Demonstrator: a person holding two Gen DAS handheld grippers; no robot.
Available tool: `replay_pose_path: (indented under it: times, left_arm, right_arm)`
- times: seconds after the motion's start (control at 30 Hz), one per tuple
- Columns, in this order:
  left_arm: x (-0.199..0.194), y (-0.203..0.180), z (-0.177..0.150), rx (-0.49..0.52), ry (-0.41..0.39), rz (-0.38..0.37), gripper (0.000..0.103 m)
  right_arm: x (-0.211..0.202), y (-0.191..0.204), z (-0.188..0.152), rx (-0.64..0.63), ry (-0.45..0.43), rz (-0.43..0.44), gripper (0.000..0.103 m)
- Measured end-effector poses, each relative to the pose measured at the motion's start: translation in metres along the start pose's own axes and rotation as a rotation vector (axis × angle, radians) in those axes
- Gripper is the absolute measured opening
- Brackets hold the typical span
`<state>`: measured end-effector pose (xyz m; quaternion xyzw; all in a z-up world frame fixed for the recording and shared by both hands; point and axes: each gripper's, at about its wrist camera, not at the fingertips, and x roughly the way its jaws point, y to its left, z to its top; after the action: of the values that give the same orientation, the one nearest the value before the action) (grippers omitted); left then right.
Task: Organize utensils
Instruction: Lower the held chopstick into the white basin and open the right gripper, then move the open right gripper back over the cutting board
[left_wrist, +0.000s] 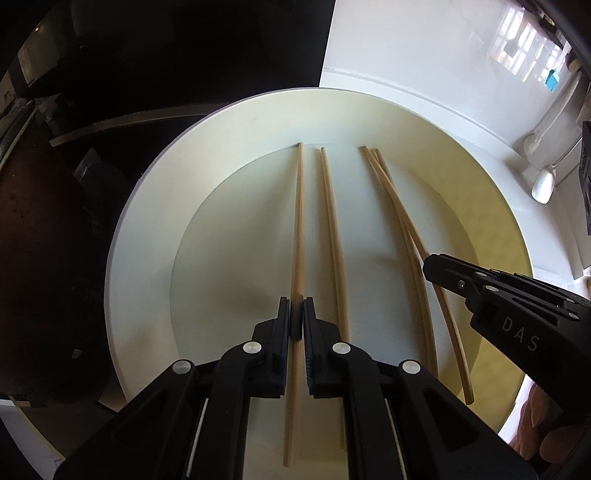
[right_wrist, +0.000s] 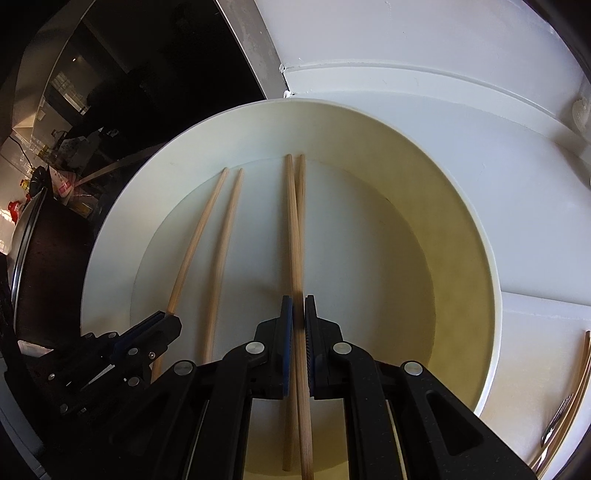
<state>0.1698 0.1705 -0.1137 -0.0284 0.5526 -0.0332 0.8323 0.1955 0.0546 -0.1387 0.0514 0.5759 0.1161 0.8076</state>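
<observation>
Four wooden chopsticks lie lengthwise on a large white plate (left_wrist: 147, 206) (right_wrist: 110, 221). My left gripper (left_wrist: 297, 317) is shut on the leftmost chopstick (left_wrist: 299, 203), which runs between its pads. A second chopstick (left_wrist: 332, 221) lies free just to the right. My right gripper (right_wrist: 298, 314) is shut on one chopstick (right_wrist: 303, 424) of the crossed right-hand pair. In the left wrist view the right gripper (left_wrist: 430, 264) comes in from the right over that chopstick (left_wrist: 460, 354). In the right wrist view the left gripper (right_wrist: 168, 323) sits at the lower left on its chopstick (right_wrist: 199, 229).
The plate rests on a white counter (right_wrist: 406, 92). White spoons (left_wrist: 543, 181) lie beyond its right rim, and gold-coloured cutlery (right_wrist: 569, 406) lies at the far right. A dark pot (right_wrist: 37, 258) and clutter stand to the left. A hand (left_wrist: 543, 417) shows behind the right gripper.
</observation>
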Motion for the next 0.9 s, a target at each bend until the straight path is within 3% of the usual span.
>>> replay_pose_path:
  times: [0.13,0.3,0.37,0.57,0.73,0.9]
  left_arm:
    - [0.002,0.0,0.001,0.0,0.007,0.009,0.014]
    - [-0.008,0.003,-0.001,0.003,-0.015,0.037,0.047]
    - [-0.016,0.005,-0.002,0.002,-0.038,0.044,0.061]
    - [-0.038,0.012,-0.006,-0.013,-0.084,0.055,0.077]
    - [-0.057,0.015,-0.011,-0.006,-0.118,0.072,0.083]
    - [-0.079,0.01,-0.019,0.04,-0.172,0.08,0.091]
  right_arm:
    - [0.002,-0.002,0.0,-0.002,0.011,-0.003,0.007]
    - [-0.007,-0.002,0.0,-0.002,-0.013,-0.014,0.008]
    - [-0.016,-0.003,-0.002,0.0,-0.035,-0.016,0.02]
    - [-0.048,-0.009,-0.009,0.006,-0.117,-0.014,0.036]
    - [-0.077,-0.009,-0.023,0.005,-0.2,-0.024,0.049]
    - [-0.109,-0.015,-0.049,0.017,-0.269,-0.039,0.056]
